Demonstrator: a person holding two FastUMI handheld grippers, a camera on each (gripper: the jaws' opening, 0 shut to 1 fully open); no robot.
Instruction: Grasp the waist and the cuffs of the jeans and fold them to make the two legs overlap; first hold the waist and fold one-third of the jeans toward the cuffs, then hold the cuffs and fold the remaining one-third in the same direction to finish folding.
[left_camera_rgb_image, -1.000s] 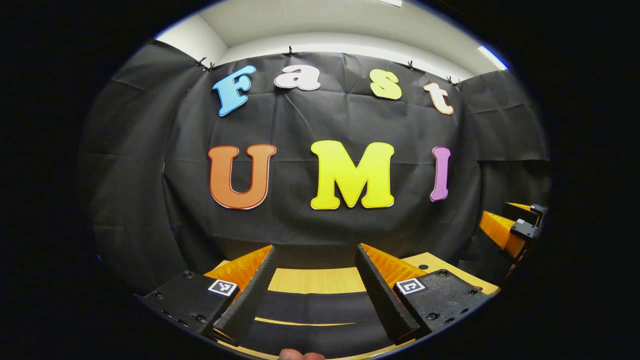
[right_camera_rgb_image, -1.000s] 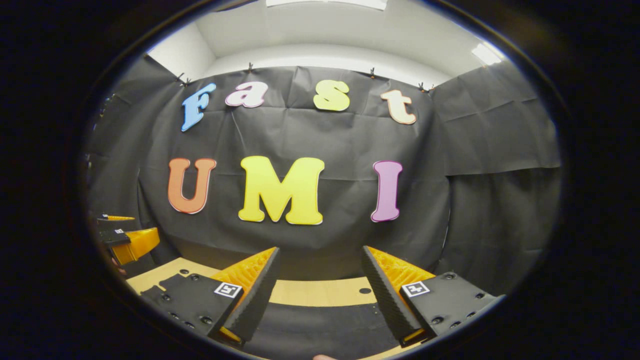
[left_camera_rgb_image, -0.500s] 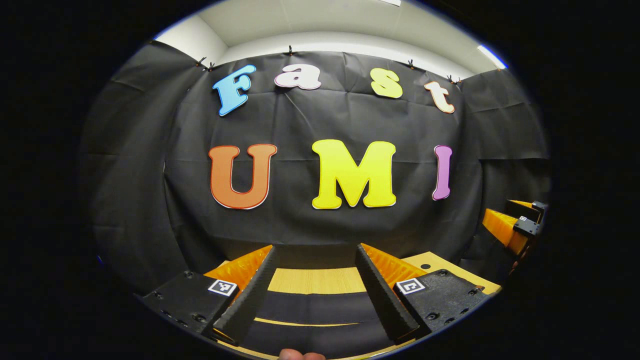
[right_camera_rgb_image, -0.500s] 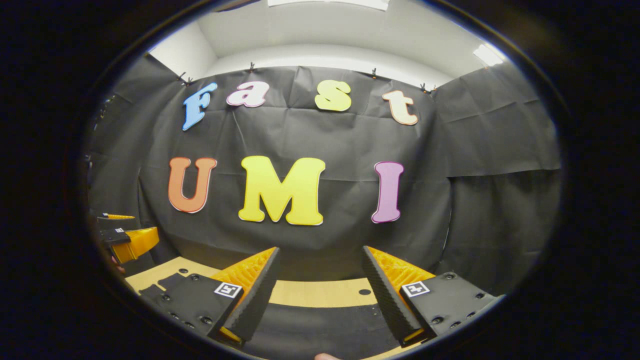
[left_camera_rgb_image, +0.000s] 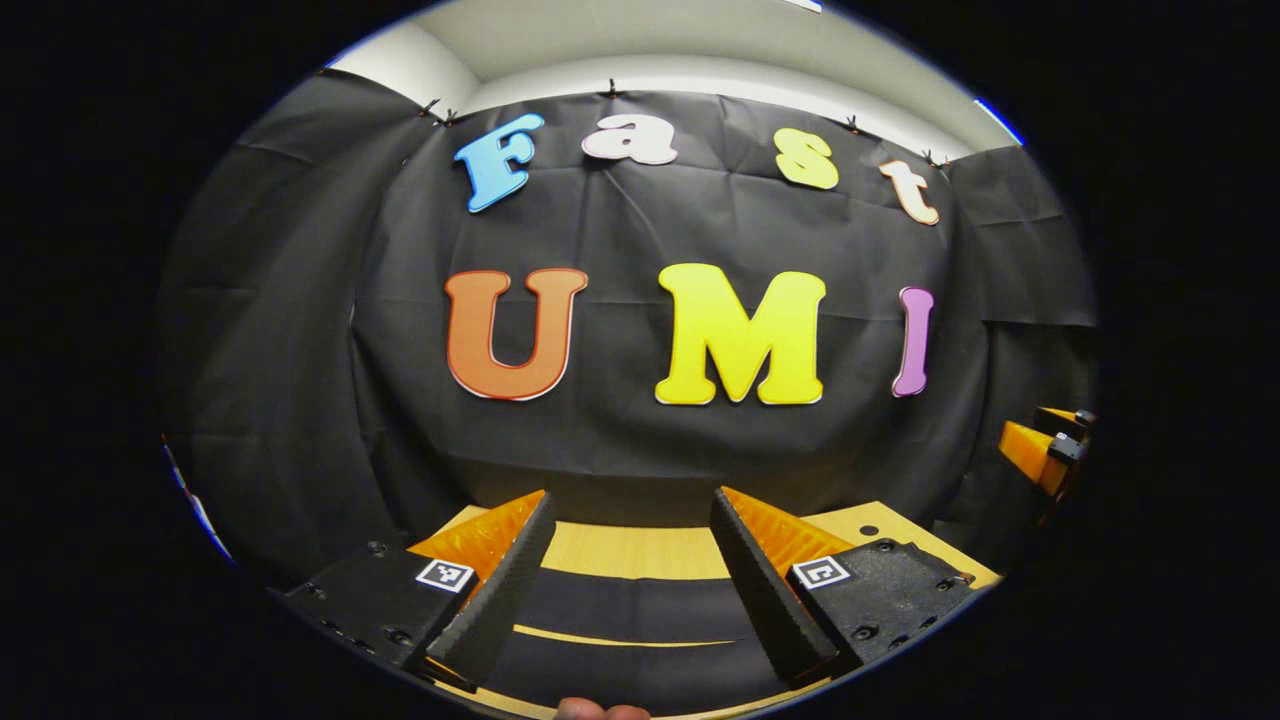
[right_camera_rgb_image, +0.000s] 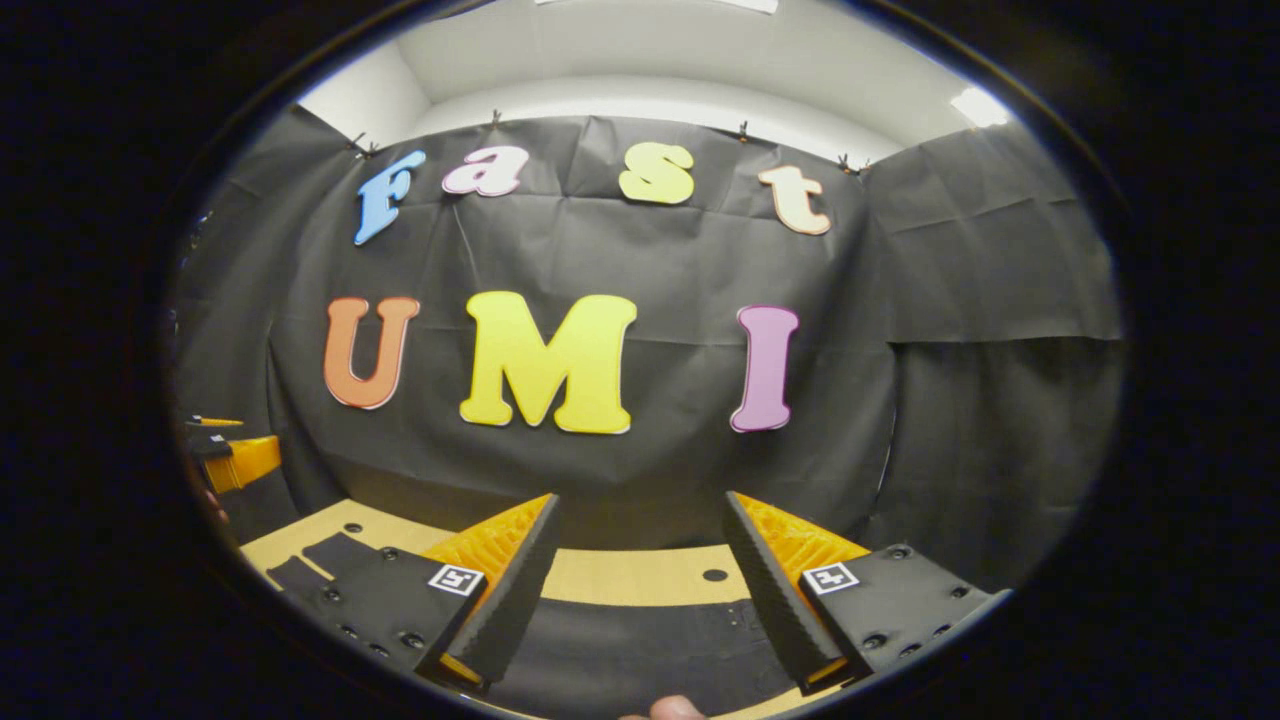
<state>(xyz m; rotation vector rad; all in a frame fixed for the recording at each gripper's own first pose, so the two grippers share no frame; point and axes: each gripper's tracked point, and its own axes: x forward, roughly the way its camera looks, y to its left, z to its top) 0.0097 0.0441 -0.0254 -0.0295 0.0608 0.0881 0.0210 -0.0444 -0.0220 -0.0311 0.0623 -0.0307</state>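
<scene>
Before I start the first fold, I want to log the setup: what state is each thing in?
Left gripper: open, above the jeans, holding nothing.
Right gripper: open, above the jeans, holding nothing.
Dark jeans: lying flat on the table, not grasped.
Light wooden table: partly covered by the jeans.

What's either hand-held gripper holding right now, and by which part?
Nothing. The left hand-held gripper and the right hand-held gripper both stand open above the dark jeans on the wooden table, with no cloth between the fingers.
</scene>
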